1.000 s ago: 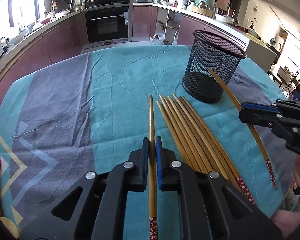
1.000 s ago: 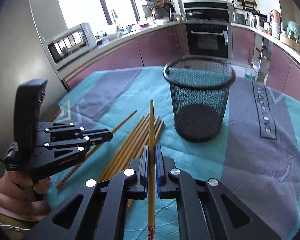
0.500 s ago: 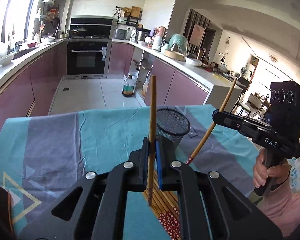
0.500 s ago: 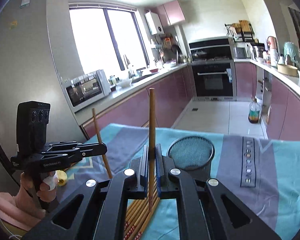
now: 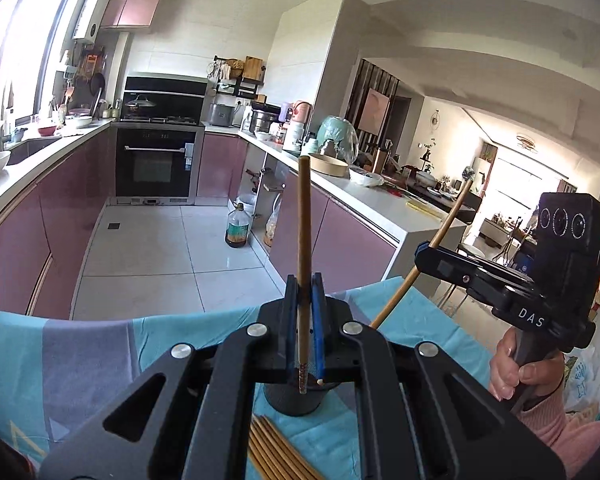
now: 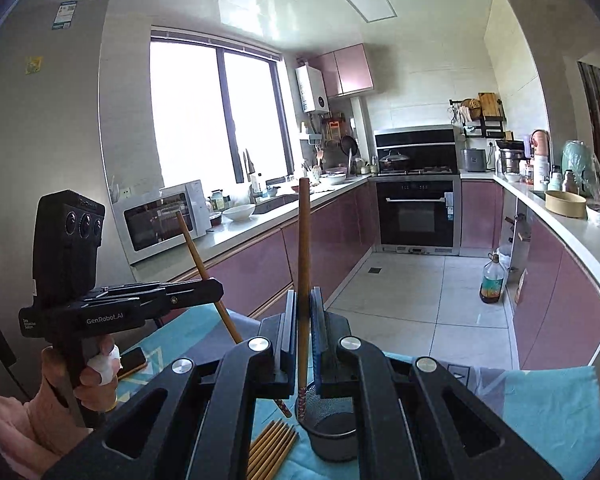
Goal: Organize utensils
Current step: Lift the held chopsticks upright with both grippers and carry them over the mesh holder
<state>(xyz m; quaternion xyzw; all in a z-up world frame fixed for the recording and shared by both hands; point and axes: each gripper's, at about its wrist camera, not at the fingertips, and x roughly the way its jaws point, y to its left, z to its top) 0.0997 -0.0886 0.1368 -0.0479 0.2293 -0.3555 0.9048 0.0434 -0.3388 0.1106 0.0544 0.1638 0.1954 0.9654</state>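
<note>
My left gripper is shut on a wooden chopstick and holds it upright, its patterned end hanging above the black mesh cup. My right gripper is shut on another chopstick, also upright, its patterned end at the cup's rim. Each gripper shows in the other's view: the right one and the left one, both tilted. Several chopsticks lie in a row on the teal tablecloth in front of the cup, also in the right wrist view.
The teal and grey tablecloth covers the table. A phone lies at its left edge. Beyond are kitchen counters, an oven and a bottle on the tiled floor.
Both grippers have lifted their chopsticks off the cloth, turned them upright and brought them over the mesh cup. The row of chopsticks has stayed on the table.
</note>
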